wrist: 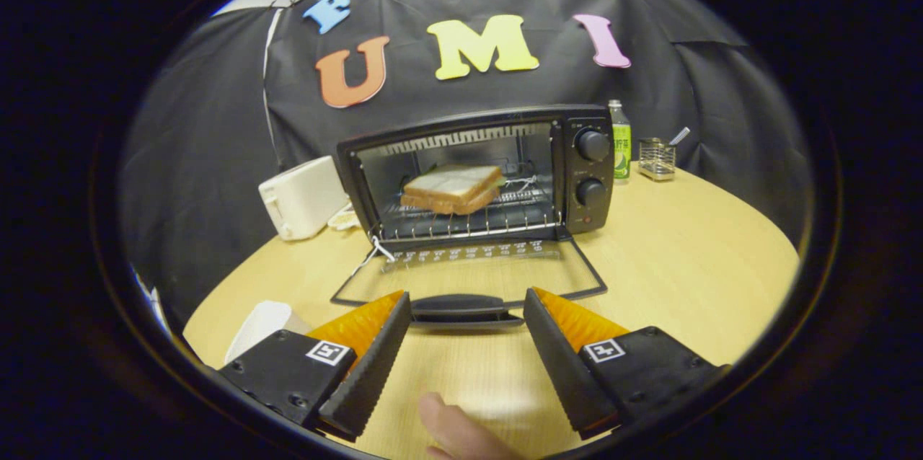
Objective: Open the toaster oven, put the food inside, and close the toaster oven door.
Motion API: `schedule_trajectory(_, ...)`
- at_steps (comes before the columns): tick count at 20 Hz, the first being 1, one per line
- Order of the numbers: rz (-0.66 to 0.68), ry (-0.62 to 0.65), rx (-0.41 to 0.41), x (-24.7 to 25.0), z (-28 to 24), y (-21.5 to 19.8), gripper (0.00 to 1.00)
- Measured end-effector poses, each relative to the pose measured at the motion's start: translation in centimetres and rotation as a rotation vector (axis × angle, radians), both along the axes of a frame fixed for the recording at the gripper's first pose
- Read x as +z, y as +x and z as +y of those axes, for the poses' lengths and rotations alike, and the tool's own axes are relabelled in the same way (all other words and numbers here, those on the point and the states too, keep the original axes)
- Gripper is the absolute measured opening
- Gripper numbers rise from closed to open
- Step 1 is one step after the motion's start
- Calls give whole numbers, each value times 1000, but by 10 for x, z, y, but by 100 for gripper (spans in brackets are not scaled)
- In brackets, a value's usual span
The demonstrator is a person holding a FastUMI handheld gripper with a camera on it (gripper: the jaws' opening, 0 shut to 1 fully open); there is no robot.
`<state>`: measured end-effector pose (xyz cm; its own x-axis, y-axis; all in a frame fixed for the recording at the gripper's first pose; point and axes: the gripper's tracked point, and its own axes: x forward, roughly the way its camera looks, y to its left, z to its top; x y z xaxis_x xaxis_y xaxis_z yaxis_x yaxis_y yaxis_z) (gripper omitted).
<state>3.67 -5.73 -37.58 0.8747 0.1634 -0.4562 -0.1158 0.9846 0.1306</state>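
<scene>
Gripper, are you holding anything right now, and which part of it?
Nothing is held. The gripper is open, its fingers either side of the door handle of the toaster oven, not pressing it.

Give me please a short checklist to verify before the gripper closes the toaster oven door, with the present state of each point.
1. Food inside: ok. The sandwich lies on the rack within the toaster oven.
2. Door position: ok for closing. The door is folded fully down over the table.
3. Gripper: ok. Its fingers are open, with the door handle between their tips, not yet gripped.
4. Nothing sticking out over the door: ok, the sandwich sits behind the rack's front edge.
5. A person's fingertip below the fingers: ok, apart from the door.
6. Rack seated firmly: cannot tell.
</scene>
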Motion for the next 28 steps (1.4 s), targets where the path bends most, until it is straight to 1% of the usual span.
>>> schedule_trajectory(2, 5, 13, 11, -12, 7, -5, 100)
schedule_trajectory(4, 86, 19, 29, -30, 14, -14, 100)
schedule_trajectory(5, 106, 24, 38, -33, 20, -11, 100)
schedule_trajectory(7, 133, 13, 21, -36, 19, -9, 100)
schedule_trajectory(8, 170, 9, 21, -43, 21, -8, 100)
schedule_trajectory(9, 239, -12, 18, -53, 21, -12, 100)
schedule_trajectory(10, 202, -25, 9, -46, 21, -2, 100)
schedule_trajectory(11, 232, -56, -3, -50, 20, -5, 100)
schedule_trajectory(15, 233, -177, -19, -55, 18, -5, 100)
schedule_trajectory(20, 228, -142, -7, -54, 19, -4, 100)
schedule_trajectory(28, 212, -132, 1, -51, 18, -2, 100)
